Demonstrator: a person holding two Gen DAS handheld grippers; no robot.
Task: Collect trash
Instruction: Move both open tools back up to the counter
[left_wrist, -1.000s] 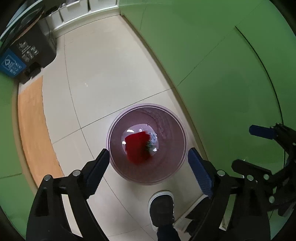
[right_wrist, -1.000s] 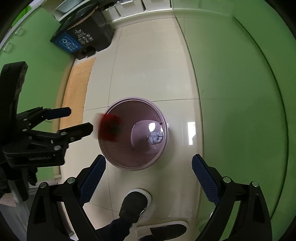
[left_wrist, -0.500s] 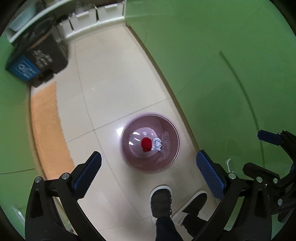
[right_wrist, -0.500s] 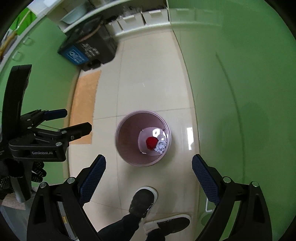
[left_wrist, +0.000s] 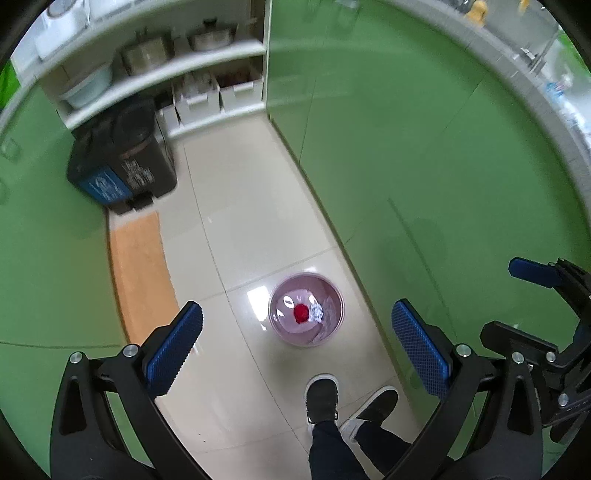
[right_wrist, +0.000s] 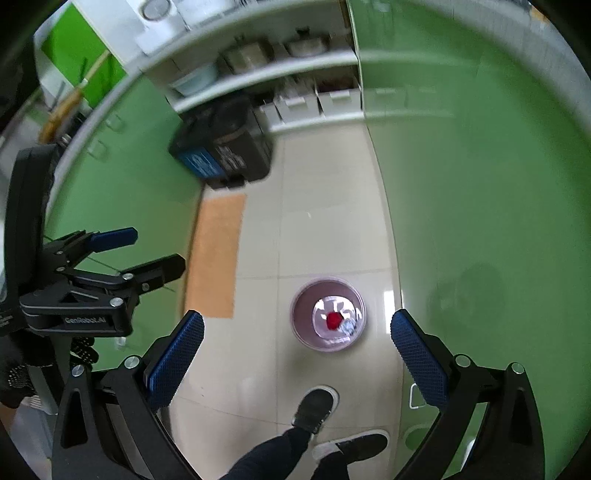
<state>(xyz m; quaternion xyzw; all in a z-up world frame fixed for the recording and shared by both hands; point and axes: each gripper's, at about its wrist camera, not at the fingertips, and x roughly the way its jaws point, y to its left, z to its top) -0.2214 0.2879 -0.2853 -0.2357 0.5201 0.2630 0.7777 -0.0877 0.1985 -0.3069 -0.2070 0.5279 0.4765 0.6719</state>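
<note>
Left wrist view, your fingers: you hold the left gripper (left_wrist: 293, 341) spread wide with nothing between its blue pads; the same view shows the right gripper (left_wrist: 517, 291) off to the side, also apart and empty.
Right wrist view, your fingers: the right gripper (right_wrist: 295, 345) is spread just as wide and carries nothing; the left gripper (right_wrist: 147, 249) shows at the frame's left edge with its fingers parted.
Your feet: your dark shoes (left_wrist: 322, 397) stand on the tiled floor (left_wrist: 236, 192), just short of the bin.
Bin: the pink bin (left_wrist: 336, 325) sits on the floor below and ahead of both grippers, close to the green cabinet front (left_wrist: 406, 147), upright and uncovered.
Trash, where it is: a red crumpled piece (left_wrist: 301, 313) and a whitish wad (left_wrist: 317, 312) lie side by side at the bottom of the bin; both also show from the right wrist view, the red one at (right_wrist: 333, 319).
Done, as I judge it: at least two pieces are collected, and you hold nothing more to drop.
Left to do: no loose trash shows on the floor, on the orange mat (left_wrist: 138, 273) or around the black recycling bin (left_wrist: 122, 162) further back. The bench top at the far right edge is blurred, so you cannot tell whether anything waits there.
Further back: the shelves (left_wrist: 166, 66) with pots and white boxes are too blurred to judge.
</note>
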